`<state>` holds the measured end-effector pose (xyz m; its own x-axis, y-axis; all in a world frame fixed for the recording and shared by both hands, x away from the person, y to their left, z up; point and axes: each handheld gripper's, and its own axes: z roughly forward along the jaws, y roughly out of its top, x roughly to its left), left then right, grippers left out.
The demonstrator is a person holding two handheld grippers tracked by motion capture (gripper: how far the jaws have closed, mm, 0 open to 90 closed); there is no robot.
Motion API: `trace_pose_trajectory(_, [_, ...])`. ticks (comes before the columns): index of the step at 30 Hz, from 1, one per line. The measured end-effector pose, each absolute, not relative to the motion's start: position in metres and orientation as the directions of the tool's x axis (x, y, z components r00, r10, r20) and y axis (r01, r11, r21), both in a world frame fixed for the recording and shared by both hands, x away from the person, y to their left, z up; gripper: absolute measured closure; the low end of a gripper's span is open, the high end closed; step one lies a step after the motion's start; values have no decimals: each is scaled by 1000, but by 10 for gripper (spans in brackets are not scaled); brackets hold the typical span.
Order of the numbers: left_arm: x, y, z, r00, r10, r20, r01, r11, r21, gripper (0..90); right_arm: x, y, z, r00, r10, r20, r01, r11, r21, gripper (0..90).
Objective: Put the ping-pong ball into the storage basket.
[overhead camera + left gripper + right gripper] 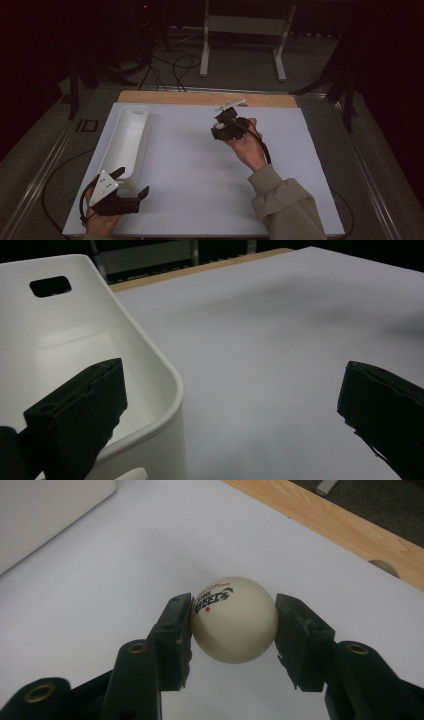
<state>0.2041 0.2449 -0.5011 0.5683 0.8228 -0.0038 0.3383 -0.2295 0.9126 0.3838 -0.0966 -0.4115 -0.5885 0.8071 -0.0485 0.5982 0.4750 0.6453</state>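
White sheeting (200, 165) is laid over a wooden table (210, 98) in a dark room. A white table-tennis ball (234, 620) with red and black print is clamped between the pads of the right gripper (234, 630), above the far middle of the sheet; in the high view it is masked by hand and gripper. The left gripper (230, 410) is held wide open, empty, one jaw over the near end of the white bin (165, 385). The print is too small to be read.

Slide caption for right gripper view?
Right gripper clamps a white ping-pong ball above the white table.
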Motion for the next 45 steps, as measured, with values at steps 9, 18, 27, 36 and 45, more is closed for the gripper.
trace_pose_trajectory(9, [204,245,-501,569,822,-4,339,-230,912,1,382,-91,-410,-600,798,-49,589,483,648,510])
trace_pose_trajectory(18, [204,245,-501,570,822,-4,339,-231,912,1,381,-86,-409,-610,791,-46,582,486,652,510])
trace_pose_trajectory(27, [204,245,-501,569,822,-4,339,-230,912,1,379,-79,-408,-624,780,-49,568,496,657,510])
trace_pose_trajectory(36, [204,245,-501,568,823,-2,338,-231,912,1,376,-75,-408,-634,772,-50,559,502,660,510])
trace_pose_trajectory(45, [204,245,-501,569,822,-2,338,-231,912,1,374,-69,-406,-647,761,-51,548,510,663,510])
